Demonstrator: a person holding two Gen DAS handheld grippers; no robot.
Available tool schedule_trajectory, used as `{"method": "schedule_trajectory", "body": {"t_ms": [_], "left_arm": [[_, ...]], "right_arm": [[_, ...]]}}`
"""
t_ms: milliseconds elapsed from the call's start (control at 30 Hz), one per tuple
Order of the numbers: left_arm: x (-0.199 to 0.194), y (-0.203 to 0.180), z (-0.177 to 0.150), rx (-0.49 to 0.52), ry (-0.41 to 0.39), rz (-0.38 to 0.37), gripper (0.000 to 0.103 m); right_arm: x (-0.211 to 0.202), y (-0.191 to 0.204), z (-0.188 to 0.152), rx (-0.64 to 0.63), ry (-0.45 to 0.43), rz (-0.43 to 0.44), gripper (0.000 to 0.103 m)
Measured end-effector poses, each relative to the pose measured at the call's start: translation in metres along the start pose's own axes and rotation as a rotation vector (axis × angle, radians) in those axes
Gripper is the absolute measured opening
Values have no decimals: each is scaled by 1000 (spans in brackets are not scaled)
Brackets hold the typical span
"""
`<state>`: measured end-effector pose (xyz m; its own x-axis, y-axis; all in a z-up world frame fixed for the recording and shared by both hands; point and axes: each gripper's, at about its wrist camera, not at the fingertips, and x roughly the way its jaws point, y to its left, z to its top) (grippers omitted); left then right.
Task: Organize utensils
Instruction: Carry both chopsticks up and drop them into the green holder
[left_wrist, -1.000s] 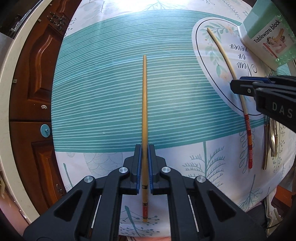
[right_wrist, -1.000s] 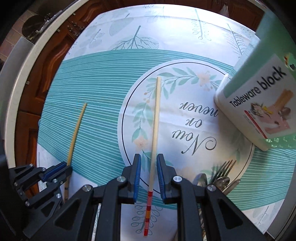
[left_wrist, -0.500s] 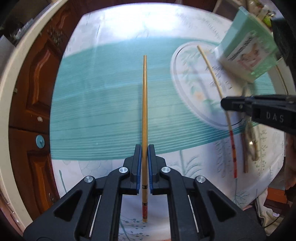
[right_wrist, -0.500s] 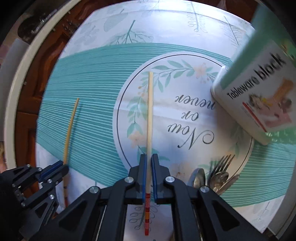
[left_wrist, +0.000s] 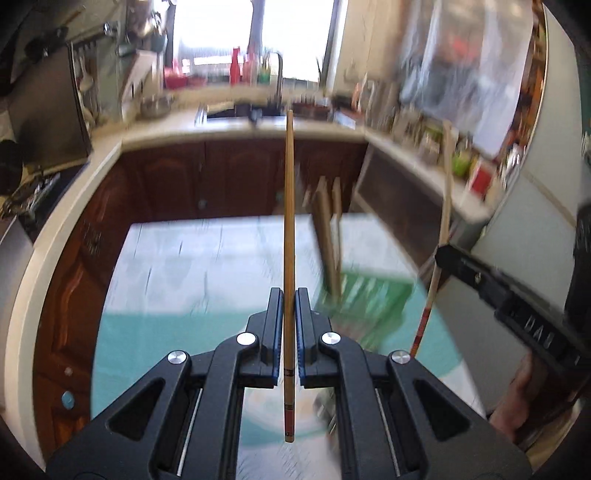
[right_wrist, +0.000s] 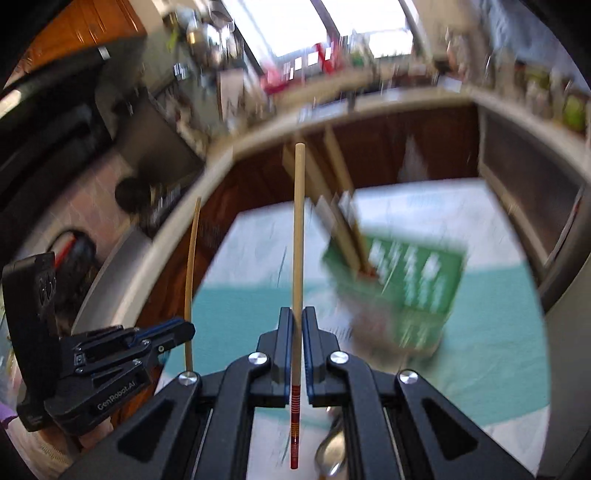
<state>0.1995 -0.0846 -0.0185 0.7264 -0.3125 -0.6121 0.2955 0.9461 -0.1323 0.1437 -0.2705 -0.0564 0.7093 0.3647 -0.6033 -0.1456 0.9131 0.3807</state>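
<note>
My left gripper (left_wrist: 290, 332) pinches a chopstick (left_wrist: 289, 229) near its banded end, the pads pressed tight on it, and the stick runs straight ahead along the fingers, tip up and away from me. My right gripper (right_wrist: 294, 350) does the same with the second chopstick (right_wrist: 297, 236), clamped just above its red stripes, long axis also pointing forward and up. Both sticks are lifted clear of the table (left_wrist: 177, 258).

Ahead and below sits the green block (right_wrist: 413, 291), blurred, with a few sticks already standing tilted in it. From the right gripper it lies just right of the stick's line; from the left it is further right, so I judge the right hand the nearer one. The slots are too blurred to pick out.

Both hands are tipped back, looking across the table to the counter (left_wrist: 229, 127). To drop a stick in, I would need to swing its tip down over the block.
</note>
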Motion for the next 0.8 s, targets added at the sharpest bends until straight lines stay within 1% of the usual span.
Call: {"method": "schedule_trajectory", "body": {"t_ms": [33, 67, 133, 167, 200, 267, 333, 400, 433, 533, 600, 800], "left_arm": [[1, -6, 12, -19, -47, -6, 4], [3, -11, 23, -35, -89, -9, 4], [9, -20, 38, -68, -173, -22, 4], [14, -23, 43, -84, -199, -28, 4], [21, -26, 47, -94, -220, -32, 4], [35, -35, 49, -106, -237, -40, 4], [54, -40, 47, -102, -237, -31, 4], [72, -43, 41, -100, -230, -24, 4], [81, -42, 37, -99, -228, -19, 4], [104, -38, 29, -109, -215, -14, 4], [116, -35, 27, -117, -208, -14, 4], [127, -34, 9, -103, -199, -33, 4]], "right_arm": [[-13, -2, 12, -6, -79, -12, 5], [-20, -8, 22, -9, -131, -21, 5], [-37, -12, 40, -17, -284, -55, 5], [-38, -16, 47, -17, -333, -65, 5], [-38, -20, 55, -11, -389, -78, 5], [-32, -32, 65, 7, -448, -78, 5], [-25, -44, 67, 24, -521, -80, 5], [-5, -49, 68, 29, -542, -87, 5], [-3, -55, 67, 30, -543, -84, 5], [23, -63, 63, 5, -520, -100, 5], [30, -72, 55, -12, -504, -106, 5], [44, -77, 39, -39, -475, -104, 5]]}}
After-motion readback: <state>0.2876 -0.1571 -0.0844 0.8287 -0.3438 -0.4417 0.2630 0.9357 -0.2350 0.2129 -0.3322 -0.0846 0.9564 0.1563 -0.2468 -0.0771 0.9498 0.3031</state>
